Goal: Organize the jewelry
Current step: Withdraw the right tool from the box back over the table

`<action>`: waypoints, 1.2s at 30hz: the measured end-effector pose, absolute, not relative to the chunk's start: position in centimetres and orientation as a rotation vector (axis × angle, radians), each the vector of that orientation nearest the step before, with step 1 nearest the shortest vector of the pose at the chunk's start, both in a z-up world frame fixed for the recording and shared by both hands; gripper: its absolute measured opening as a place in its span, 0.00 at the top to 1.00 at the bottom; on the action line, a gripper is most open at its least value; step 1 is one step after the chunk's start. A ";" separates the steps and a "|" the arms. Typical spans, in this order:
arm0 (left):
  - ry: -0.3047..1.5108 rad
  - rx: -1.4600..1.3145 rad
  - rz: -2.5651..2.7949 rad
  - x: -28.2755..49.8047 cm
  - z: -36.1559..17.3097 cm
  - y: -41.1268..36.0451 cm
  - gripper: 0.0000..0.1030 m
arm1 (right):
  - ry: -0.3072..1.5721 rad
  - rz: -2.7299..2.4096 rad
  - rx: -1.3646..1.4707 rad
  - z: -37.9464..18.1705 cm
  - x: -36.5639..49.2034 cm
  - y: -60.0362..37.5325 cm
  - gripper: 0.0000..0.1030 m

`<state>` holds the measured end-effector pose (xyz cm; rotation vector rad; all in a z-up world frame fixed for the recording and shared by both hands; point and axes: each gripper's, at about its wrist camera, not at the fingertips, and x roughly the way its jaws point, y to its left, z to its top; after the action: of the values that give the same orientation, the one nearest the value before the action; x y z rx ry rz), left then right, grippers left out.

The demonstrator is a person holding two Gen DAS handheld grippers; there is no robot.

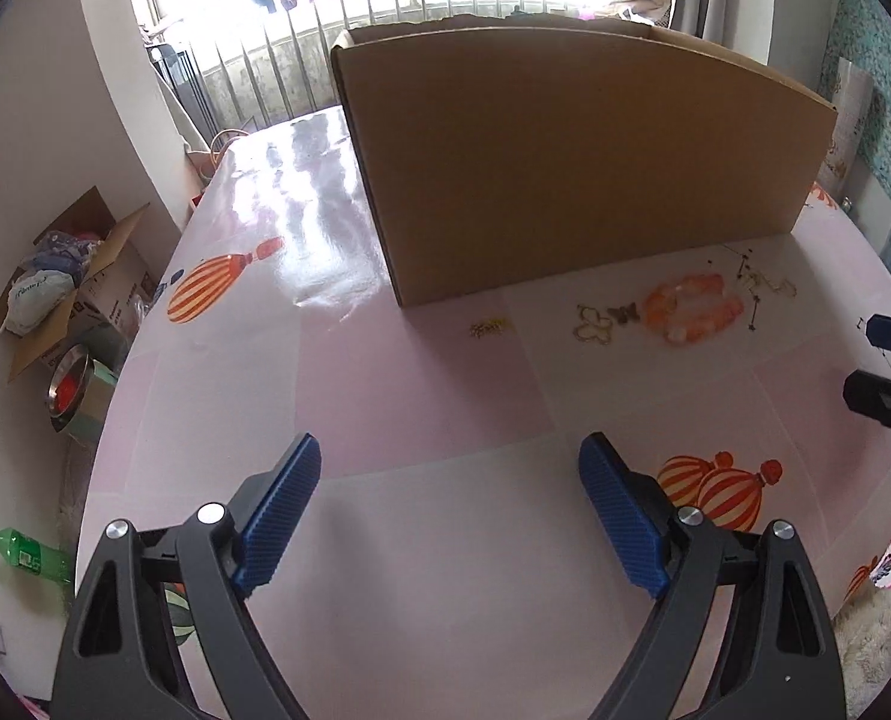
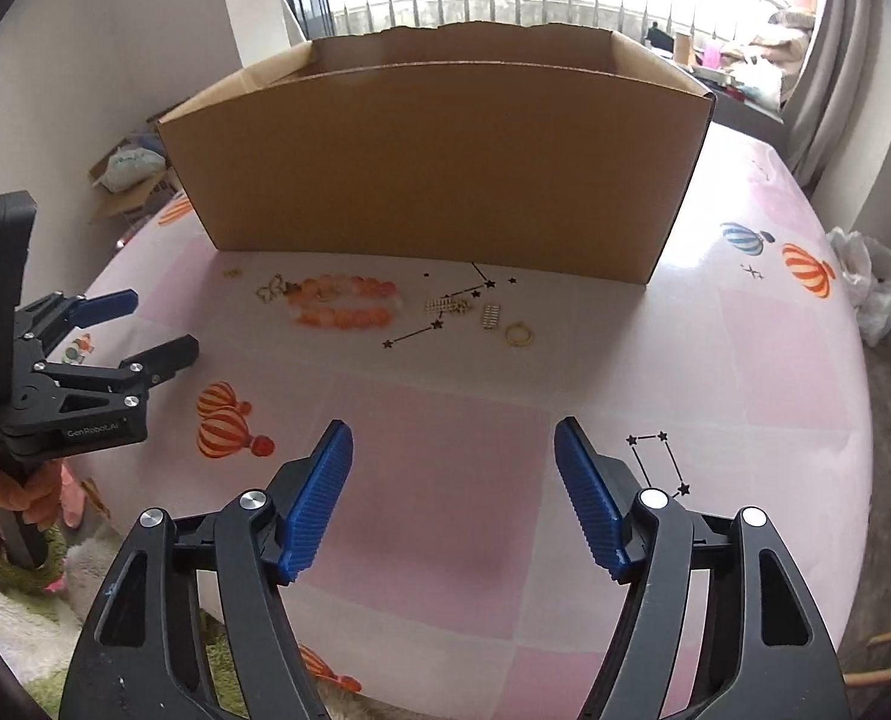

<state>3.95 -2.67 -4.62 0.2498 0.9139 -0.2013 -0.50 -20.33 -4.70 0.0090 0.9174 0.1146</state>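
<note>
Gold and orange jewelry lies in a loose row on the pink table [image 2: 445,420], just in front of the near wall of the cardboard box [image 2: 433,162]. In the right wrist view, centre of the frame, the orange bead bracelet [image 2: 343,302] sits with a gold butterfly-shaped piece [image 2: 271,288] touching its left end; a tiny gold piece [image 2: 232,271] lies apart further left. To the right come a small gold cluster [image 2: 448,305], a pale rectangular piece [image 2: 491,317] and a gold ring [image 2: 519,335], each just beside the next.

Below the row, a broad bare stretch of table runs down to the frame's bottom, with only printed balloons and star lines on the cloth. The box fills the upper centre and closes off the far side; bare table remains to its right, up to the rounded table edge at the frame's right.

Both tools hang over that bare stretch, well apart from the jewelry. The right hand-held gripper [image 2: 452,498] is released, jaws spread with nothing between them. The left hand-held gripper [image 1: 448,516] is likewise spread wide and empty; in the right wrist view it shows at the left edge, over the table's left rim, a hand [image 2: 7,498] around its handle.
</note>
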 end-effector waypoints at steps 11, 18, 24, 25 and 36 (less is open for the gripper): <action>0.965 0.140 -0.184 4.5 -5.1 -1.2 0.05 | 0.961 0.035 -0.027 -6.6 -0.5 -19.9 0.08; 0.953 0.149 -0.212 4.5 -5.1 -0.8 0.05 | 0.955 0.032 -0.014 -6.4 -0.9 -20.6 0.08; 0.950 0.148 -0.221 4.8 -5.2 -0.7 0.05 | 0.922 0.011 -0.002 -6.6 -0.9 -20.1 0.08; 0.953 0.151 -0.225 4.9 -5.2 -0.7 0.05 | 0.917 0.013 -0.004 -6.6 -1.0 -20.2 0.08; 0.898 0.185 -0.252 5.2 -4.0 -1.0 0.11 | 0.861 0.097 0.106 -3.9 -1.4 -19.8 0.12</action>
<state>5.22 -1.04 -4.01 0.1853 0.8979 -0.2517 -1.37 -19.76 -3.86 0.1057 0.8615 0.0974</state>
